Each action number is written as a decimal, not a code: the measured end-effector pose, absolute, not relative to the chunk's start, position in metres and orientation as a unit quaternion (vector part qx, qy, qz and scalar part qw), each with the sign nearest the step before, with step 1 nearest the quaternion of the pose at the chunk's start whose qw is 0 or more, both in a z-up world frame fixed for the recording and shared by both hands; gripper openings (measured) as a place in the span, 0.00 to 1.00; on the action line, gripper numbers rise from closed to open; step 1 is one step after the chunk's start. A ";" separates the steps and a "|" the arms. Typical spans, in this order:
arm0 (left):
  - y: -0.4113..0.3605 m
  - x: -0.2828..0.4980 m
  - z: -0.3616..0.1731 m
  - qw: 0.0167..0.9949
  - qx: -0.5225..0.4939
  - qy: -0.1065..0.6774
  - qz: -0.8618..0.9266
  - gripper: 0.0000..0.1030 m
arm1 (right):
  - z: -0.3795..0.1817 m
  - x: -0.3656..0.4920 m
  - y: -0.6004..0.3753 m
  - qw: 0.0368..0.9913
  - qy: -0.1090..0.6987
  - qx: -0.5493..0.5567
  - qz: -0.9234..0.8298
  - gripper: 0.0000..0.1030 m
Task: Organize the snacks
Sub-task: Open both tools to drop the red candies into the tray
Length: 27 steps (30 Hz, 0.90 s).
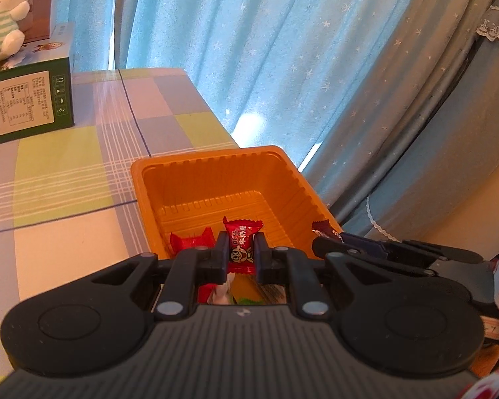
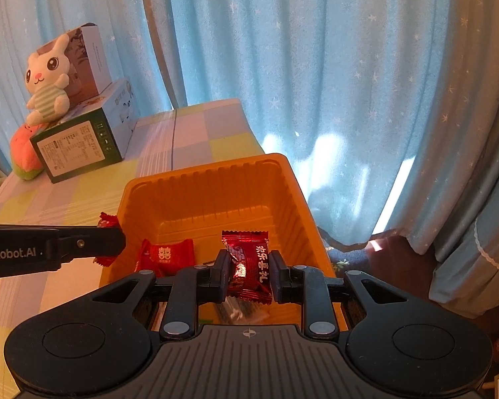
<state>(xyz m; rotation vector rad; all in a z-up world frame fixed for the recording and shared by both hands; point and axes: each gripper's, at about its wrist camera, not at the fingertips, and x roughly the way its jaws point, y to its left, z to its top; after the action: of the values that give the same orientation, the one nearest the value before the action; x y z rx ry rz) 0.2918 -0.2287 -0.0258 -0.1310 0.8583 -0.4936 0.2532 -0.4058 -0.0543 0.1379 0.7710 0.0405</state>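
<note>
**Q:** Orange plastic, ribbed at the walls: why is the tray (image 2: pixel 292 199) set at the table's (image 1: pixel 66 166) near corner, close to the blue curtain (image 2: pixel 349 66)?

**A:** Judged from the task, it serves as the collecting bin. A red sweet with a double-happiness mark (image 2: pixel 168 254) already lies on its floor, so sorting appears under way but unfinished.

**Q:** What does each tool carry?

**A:** The left gripper (image 1: pixel 242 252) is clenched on a red wrapped candy (image 1: pixel 243 242), pinched at its middle so both crimped ends stay free. The right gripper (image 2: pixel 249 271) is closed on a dark red foil candy (image 2: pixel 249 266), held the same way. Each candy hangs above the tray's near edge, not yet inside and not touching the floor.

**Q:** Why do both tools point steeply down?

**A:** Probably so that, once the fingers part, each sweet falls within the walls rather than onto the checked cloth.

**Q:** And the objects behind?

**A:** A plush rabbit (image 2: pixel 48 79) sits on a green carton (image 2: pixel 80 146), well apart from the tray and seemingly no part of the job
</note>
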 end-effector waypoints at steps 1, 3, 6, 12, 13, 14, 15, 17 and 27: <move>-0.231 0.296 -0.027 0.878 -0.060 0.412 -0.236 0.13 | -0.055 0.258 -0.406 0.924 0.376 0.067 0.020 0.24; -0.235 0.305 -0.031 0.879 -0.058 0.412 -0.233 0.13 | -0.057 0.265 -0.407 0.924 0.376 0.067 0.021 0.24; -0.238 0.316 -0.035 0.877 -0.060 0.414 -0.234 0.13 | -0.059 0.275 -0.409 0.924 0.376 0.068 0.021 0.24; -0.244 0.335 -0.046 0.873 -0.051 0.424 -0.235 0.13 | -0.068 0.288 -0.414 0.921 0.383 0.073 0.014 0.24; -0.244 0.337 -0.047 0.872 -0.051 0.425 -0.236 0.13 | -0.069 0.289 -0.414 0.920 0.384 0.074 0.013 0.24; -0.245 0.338 -0.049 0.872 -0.052 0.425 -0.238 0.13 | -0.071 0.290 -0.415 0.920 0.384 0.074 0.012 0.24; -0.246 0.341 -0.050 0.871 -0.054 0.425 -0.240 0.13 | -0.072 0.290 -0.415 0.920 0.385 0.075 0.011 0.24; -0.247 0.344 -0.053 0.869 -0.055 0.429 -0.242 0.13 | -0.075 0.290 -0.416 0.919 0.387 0.078 0.011 0.24; -0.241 0.339 -0.053 0.875 -0.031 0.424 -0.233 0.28 | -0.078 0.288 -0.417 0.917 0.391 0.080 0.010 0.24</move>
<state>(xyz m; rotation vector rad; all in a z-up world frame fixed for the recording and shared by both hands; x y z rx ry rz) 0.3388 -0.2408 -0.0533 -0.0646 0.8846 -0.4875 0.2883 -0.4167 -0.0775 0.1638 0.8037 0.0204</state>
